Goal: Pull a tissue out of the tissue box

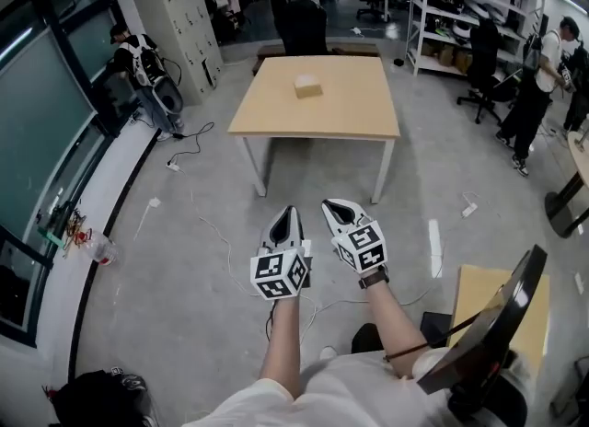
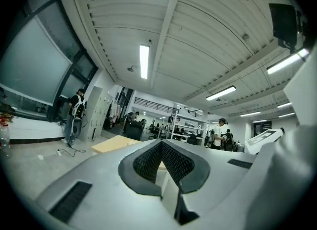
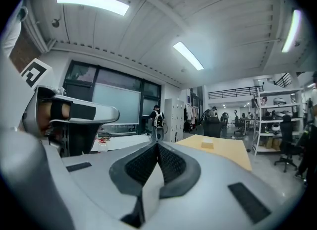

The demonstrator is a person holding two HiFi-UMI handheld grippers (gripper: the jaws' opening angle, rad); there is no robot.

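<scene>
Table (image 1: 276, 110): at 12 o'clock of both tools, well apart; bare but for the box, near edge open for approach.
Left gripper (image 1: 289, 213): jaws pressed together, empty; held level toward 12 o'clock, apparently in readiness only.
Right gripper (image 1: 331, 206): just beside the left, at its 3 o'clock; jaws pressed together, nothing pinched.
Box (image 1: 308, 86): mid-table, nearer the far edge; untouched, tissue not yet pulled.

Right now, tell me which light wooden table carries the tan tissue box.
The square wooden table on white legs, straight ahead: the tan tissue box sits on it. The wooden top at lower right shows none.
</scene>
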